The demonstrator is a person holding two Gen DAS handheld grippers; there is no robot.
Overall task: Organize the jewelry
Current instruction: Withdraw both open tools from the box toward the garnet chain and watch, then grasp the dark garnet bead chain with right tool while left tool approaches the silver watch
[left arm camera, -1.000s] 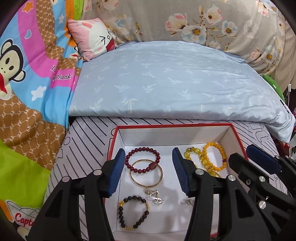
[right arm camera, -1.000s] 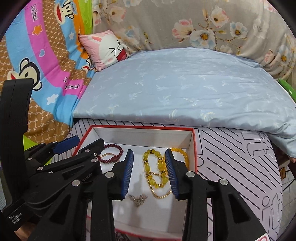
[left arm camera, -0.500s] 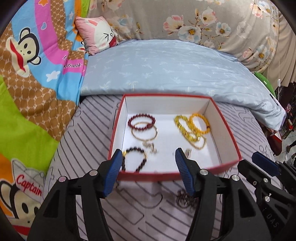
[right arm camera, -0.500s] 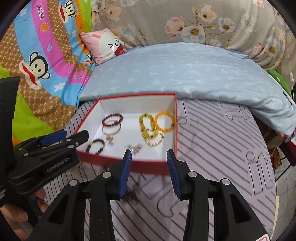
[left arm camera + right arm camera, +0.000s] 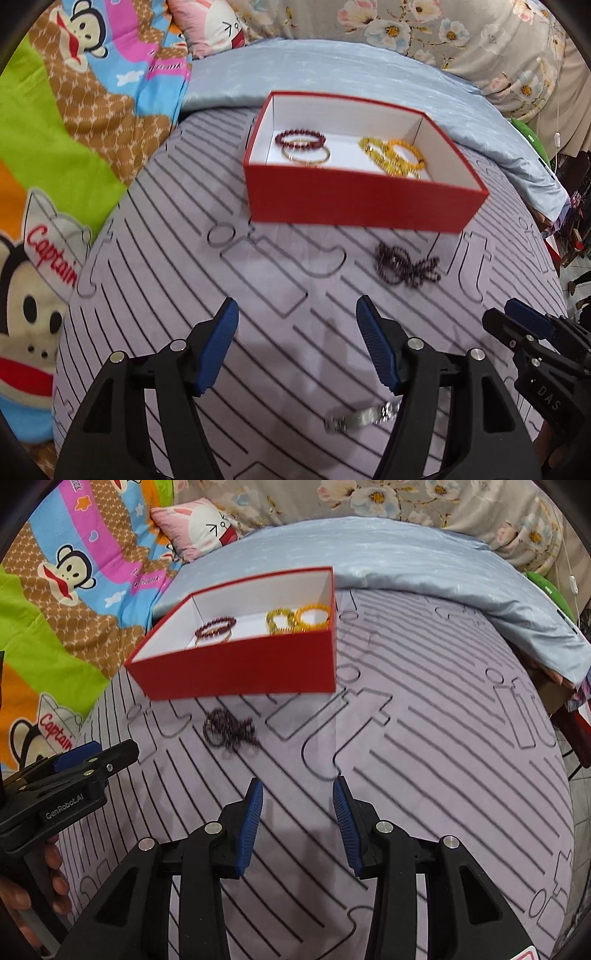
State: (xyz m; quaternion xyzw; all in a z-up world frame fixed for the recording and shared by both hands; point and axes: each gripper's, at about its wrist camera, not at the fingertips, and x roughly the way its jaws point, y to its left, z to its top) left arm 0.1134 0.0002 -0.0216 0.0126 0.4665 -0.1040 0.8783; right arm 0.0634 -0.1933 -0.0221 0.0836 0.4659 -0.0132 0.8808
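Both grippers are pulled back from the red box [image 5: 364, 201], which a second ago was filled by their fingers and is now seen in the upper middle of both views. Red bead bracelets [image 5: 301, 139] and yellow ones [image 5: 397, 160] are left lying inside. Empty and opening, the left gripper [image 5: 297, 349] is angled down at the striped sheet [image 5: 166, 295]. A silver chain [image 5: 364, 415] is found at lower right of its view, just beside the right fingertip, long axis running left to right. Well apart, up toward the box, a dark bead strand [image 5: 229, 731] is bunched. Narrower and empty, the right gripper [image 5: 297, 825] is held over bare sheet.
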